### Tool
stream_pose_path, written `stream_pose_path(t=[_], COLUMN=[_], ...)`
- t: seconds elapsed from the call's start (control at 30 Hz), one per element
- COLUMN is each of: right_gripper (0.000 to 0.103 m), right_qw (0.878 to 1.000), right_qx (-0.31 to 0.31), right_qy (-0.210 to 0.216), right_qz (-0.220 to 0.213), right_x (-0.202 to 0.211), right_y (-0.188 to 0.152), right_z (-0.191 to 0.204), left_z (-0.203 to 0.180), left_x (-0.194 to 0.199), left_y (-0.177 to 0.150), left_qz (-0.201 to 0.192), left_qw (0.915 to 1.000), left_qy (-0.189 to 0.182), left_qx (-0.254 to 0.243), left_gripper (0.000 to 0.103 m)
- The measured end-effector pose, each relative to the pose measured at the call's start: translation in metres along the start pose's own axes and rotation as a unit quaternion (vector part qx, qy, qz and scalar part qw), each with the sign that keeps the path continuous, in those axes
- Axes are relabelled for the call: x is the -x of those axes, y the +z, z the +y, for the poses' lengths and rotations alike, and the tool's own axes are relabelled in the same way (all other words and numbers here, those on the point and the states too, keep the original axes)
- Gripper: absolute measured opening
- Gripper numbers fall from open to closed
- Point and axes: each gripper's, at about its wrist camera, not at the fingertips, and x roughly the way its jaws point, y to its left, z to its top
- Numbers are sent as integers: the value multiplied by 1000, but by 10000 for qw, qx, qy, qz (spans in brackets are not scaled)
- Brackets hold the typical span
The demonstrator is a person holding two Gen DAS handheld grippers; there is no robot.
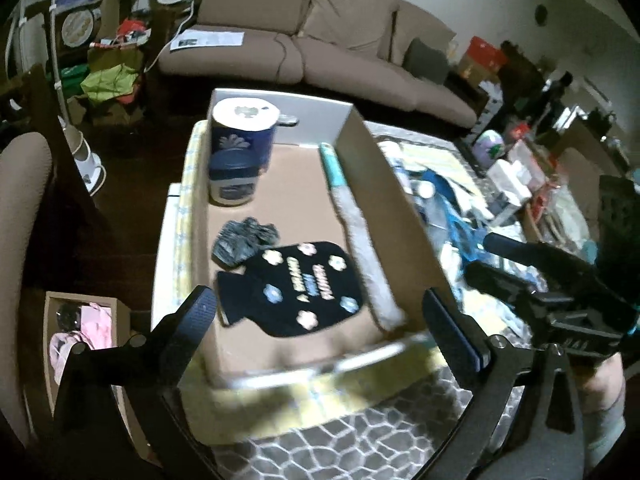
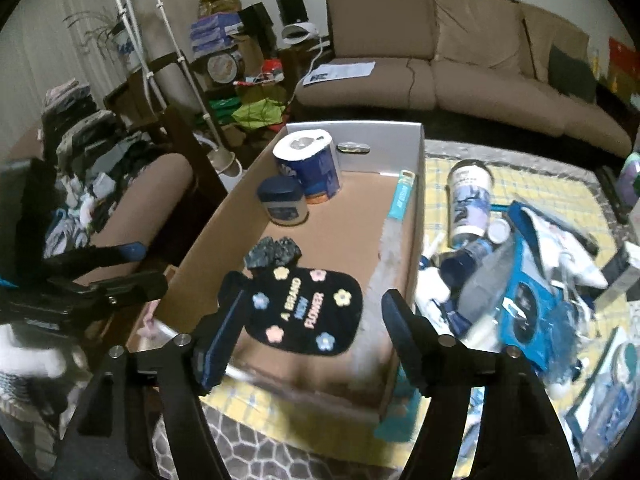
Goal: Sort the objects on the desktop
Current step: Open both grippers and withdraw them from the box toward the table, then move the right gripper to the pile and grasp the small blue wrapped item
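while both grippers hang above the cardboard box (image 2: pixel 416 184), left gripper (image 1: pixel 320 332) and right gripper (image 2: pixel 316 320) have fingers apart, holding nothing. inside, the black mat (image 2: pixel 308 312) reading "a brand new flower" lies at six o'clock, toilet roll (image 2: pixel 308 160) at eleven.

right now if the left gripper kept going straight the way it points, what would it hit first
Most likely the black flowered mat lying in the cardboard box. The left gripper is open and empty and aims down into the box; depth is hard to judge, so it might catch the box's near wall first.
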Motion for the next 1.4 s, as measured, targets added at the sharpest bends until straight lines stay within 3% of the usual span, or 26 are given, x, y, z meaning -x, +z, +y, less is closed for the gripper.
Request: stream_pose_path(t=[0.37,0.43,0.67,1.0,1.3,1.4], right_gripper=[91,103,103,103,103,96], right_qw=[9997,9997,9992,9930,9938,9942], right_qx=[42,-11,-223,-1020,-1058,-1041], right_qy=[-13,81,-151,-541,-293,-227], right_qz=[-223,-233,-307,-262,-149,-109], right_x=[45,51,78,90,56,43], right_y=[-39,-47,-74,-123,-158,-160], right_z=[3,-2,-55,-156,-175,-176], left_z=[-54,-62,-97,-157,-155,-154], left_x=[16,17,13,-44,-81,-86], left_y=[-29,-34,-52,-95,-138,-142], left_qz=[-33,-54,-149,178,292,242], left_qw=[9997,9996,9982,9936,9938,9933], left_qy=[-4,-6,-350,-784,-670,-685], left_qx=[-258,-279,-453,-799,-840,-900], left_gripper=[103,103,103,103,103,103])
